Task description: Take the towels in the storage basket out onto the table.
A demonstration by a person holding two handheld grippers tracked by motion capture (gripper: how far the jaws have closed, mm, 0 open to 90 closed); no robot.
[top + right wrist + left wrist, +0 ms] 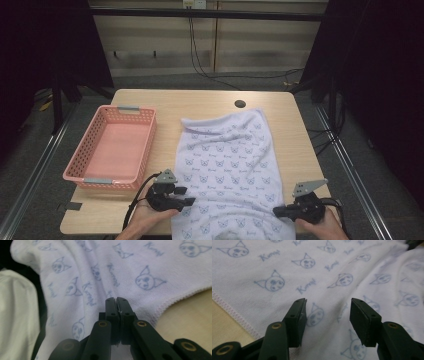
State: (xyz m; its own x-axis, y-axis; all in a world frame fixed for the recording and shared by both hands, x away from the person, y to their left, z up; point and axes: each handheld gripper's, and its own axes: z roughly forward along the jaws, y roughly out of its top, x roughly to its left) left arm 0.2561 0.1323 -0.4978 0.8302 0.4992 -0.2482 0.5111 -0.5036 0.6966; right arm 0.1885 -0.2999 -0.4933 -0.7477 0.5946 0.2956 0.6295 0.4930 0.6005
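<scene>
A white towel (230,165) printed with blue cat faces lies spread on the wooden table (200,102), and its near end hangs over the front edge. My left gripper (186,196) rests at the towel's left hem near the front. Its jaws stand open above the towel (287,270), with nothing pinched between them; the left gripper (328,303) hovers just inside the stitched hem. My right gripper (276,212) sits at the towel's right hem. The right gripper (116,299) has its jaws pressed together on the towel (140,262), a thin pale sliver of cloth showing between the pads.
An empty pink plastic basket (80,172) stands on the table's left side. A dark round hole (240,104) marks the far middle of the tabletop. Bare wood (190,315) lies right of the towel's hem. Cables run across the floor behind the table.
</scene>
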